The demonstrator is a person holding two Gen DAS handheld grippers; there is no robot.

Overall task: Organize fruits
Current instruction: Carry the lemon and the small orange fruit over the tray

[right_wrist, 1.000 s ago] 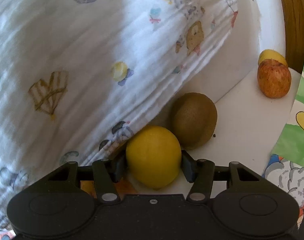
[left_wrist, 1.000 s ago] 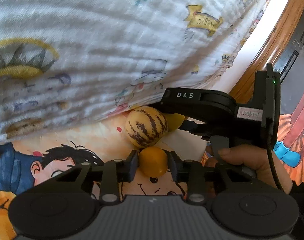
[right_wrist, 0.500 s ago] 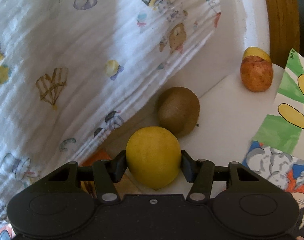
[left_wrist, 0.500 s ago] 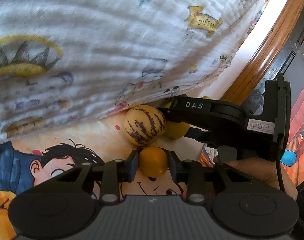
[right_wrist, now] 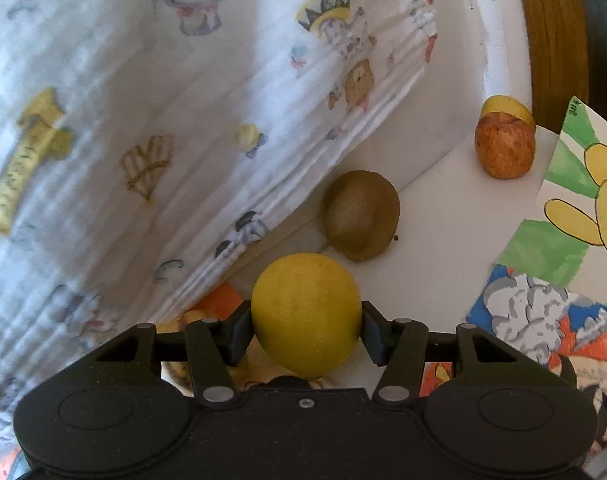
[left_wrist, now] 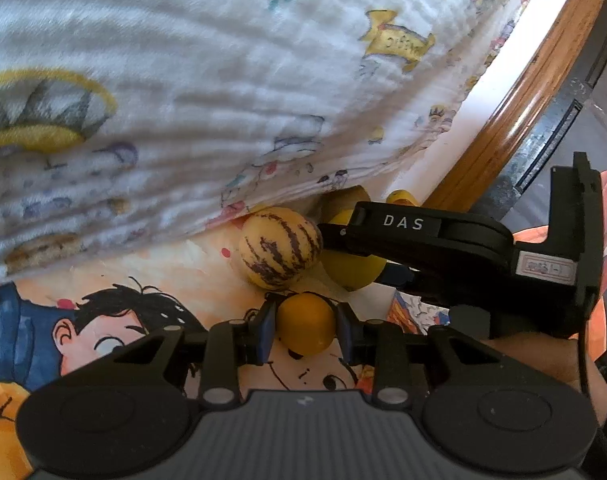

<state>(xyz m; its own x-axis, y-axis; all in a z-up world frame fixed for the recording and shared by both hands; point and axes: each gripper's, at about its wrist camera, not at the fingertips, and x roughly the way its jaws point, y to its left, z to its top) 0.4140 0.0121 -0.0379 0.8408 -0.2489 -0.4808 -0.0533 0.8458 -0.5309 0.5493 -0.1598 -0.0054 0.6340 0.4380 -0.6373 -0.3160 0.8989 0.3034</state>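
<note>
My left gripper (left_wrist: 305,326) is shut on a small orange fruit (left_wrist: 305,323), just above the cartoon-printed surface. Ahead of it lies a striped yellow-and-purple melon (left_wrist: 280,247) at the edge of a white printed cloth (left_wrist: 183,100). My right gripper (right_wrist: 306,330) is shut on a yellow lemon (right_wrist: 305,313); the same gripper (left_wrist: 443,248) and lemon (left_wrist: 353,270) show in the left wrist view, right of the melon. A brown kiwi (right_wrist: 360,215) lies just beyond the lemon. A red apple (right_wrist: 504,145) with a yellow fruit (right_wrist: 505,108) behind it sits farther right.
The cloth hangs over a white box wall (right_wrist: 455,92) filling the left and top of both views. A wooden rim (left_wrist: 515,112) curves along the right. Cartoon paper sheets (right_wrist: 575,216) cover the surface at right.
Both grippers have drawn back from the cloth with their fruits still held. The kiwi and apple now sit farther from the right gripper.
</note>
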